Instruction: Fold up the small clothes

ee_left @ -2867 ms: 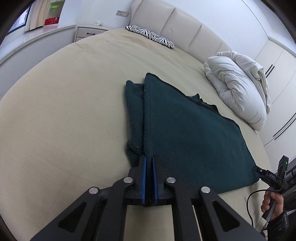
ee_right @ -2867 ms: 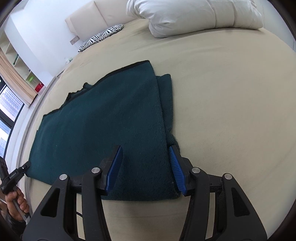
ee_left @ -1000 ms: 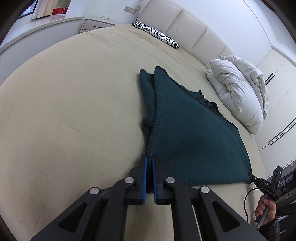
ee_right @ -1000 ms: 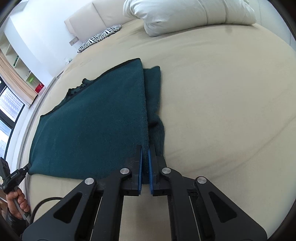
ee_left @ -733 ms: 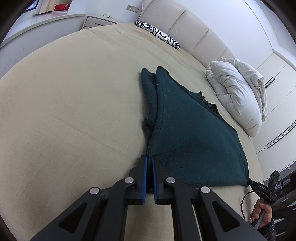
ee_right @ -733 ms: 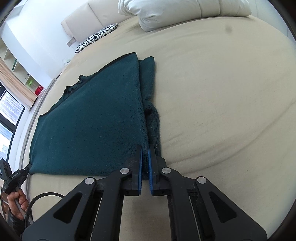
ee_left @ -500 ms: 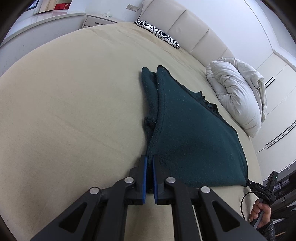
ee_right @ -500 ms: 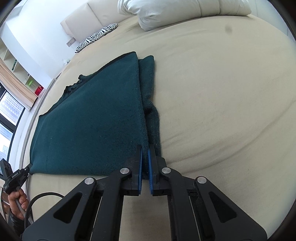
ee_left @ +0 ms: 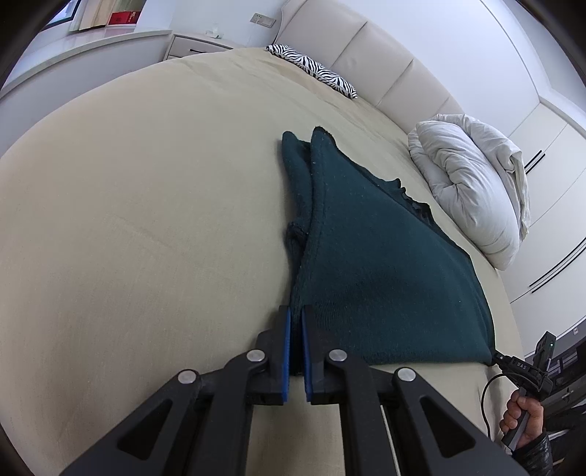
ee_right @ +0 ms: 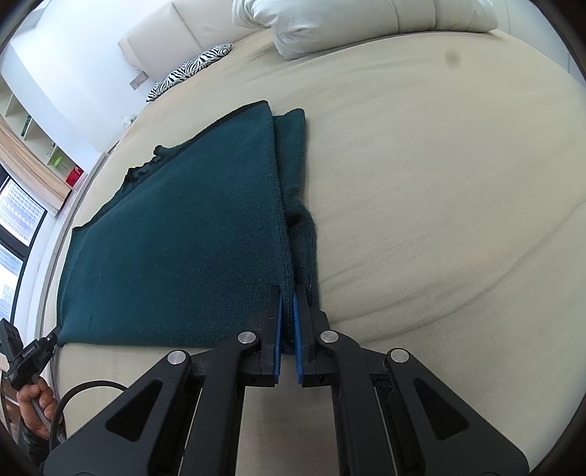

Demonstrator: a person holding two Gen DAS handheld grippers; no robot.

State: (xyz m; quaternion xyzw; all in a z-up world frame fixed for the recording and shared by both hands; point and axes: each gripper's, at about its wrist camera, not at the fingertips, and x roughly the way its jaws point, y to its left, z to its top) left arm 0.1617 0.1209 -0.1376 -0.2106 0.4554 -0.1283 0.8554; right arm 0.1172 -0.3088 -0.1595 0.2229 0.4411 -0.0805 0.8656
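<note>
Left wrist view: left gripper (ee_left: 296, 322), black arms with blue pads, is clamped on the near left corner of one dark teal fleece garment (ee_left: 373, 263). Garment lies on the beige bedsheet (ee_left: 146, 219), mid-bed, folded: flat top layer, with a narrower second layer sticking out along the left edge and bunched halfway down. Far edge is ragged and uneven. Far right corner is pinched and lifted by the right gripper (ee_left: 494, 355), seen small at the frame edge, held by the person's hand (ee_left: 522, 417). White lettering on that gripper's body reads roughly "DAS"; too small to be sure. Also counted: one white rumpled duvet (ee_left: 472, 183) to the garment's right, one zebra-print pillow (ee_left: 311, 69) by the cream padded headboard (ee_left: 366, 47).

Right wrist view: right gripper (ee_right: 288, 304) is clenched on the near right corner of the same teal garment (ee_right: 183, 238); fabric runs up between the blue pads. Second layer peeks out along the right edge here. Left gripper (ee_right: 55, 338) grips the opposite near corner at frame left, in the other hand (ee_right: 34, 406). White text on its body, unreadable. Zebra pillow (ee_right: 190, 69) and duvet (ee_right: 366, 22) sit at the top; sheet (ee_right: 439, 183) wrinkled to the right.
</note>
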